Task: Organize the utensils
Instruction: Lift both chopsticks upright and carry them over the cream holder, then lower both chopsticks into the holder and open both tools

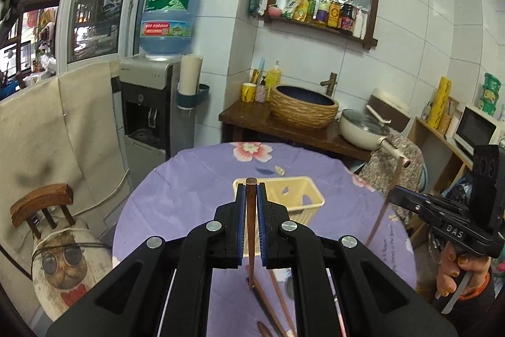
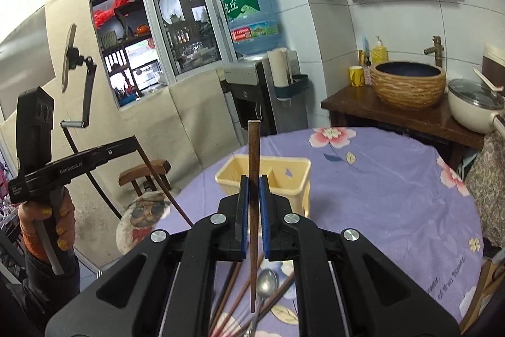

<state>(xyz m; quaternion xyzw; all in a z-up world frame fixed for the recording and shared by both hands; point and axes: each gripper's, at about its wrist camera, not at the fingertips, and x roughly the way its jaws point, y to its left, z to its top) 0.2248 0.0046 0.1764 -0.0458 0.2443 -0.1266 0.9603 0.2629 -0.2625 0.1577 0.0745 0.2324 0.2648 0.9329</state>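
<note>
Jaws: left gripper (image 1: pixel 251 195) and right gripper (image 2: pixel 254 188) each clamped on one dark wooden chopstick | step: carrying | next: tips down into cream plastic caddy (image 2: pixel 268 176) ahead.

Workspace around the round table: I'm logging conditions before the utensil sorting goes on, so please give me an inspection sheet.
Surface: purple floral tablecloth, round table.
Job's things: cream divided holder upright on the table; loose chopsticks and a spoon lying near the table's edge.
Clutter: nothing seen.
Grippers: left gripper shut on a chopstick; right gripper shut on another chopstick; both are above the table.
Cables: white cord along the covered wall.
Surroundings: water dispenser, woven basin, lidded pan, stool.
</note>
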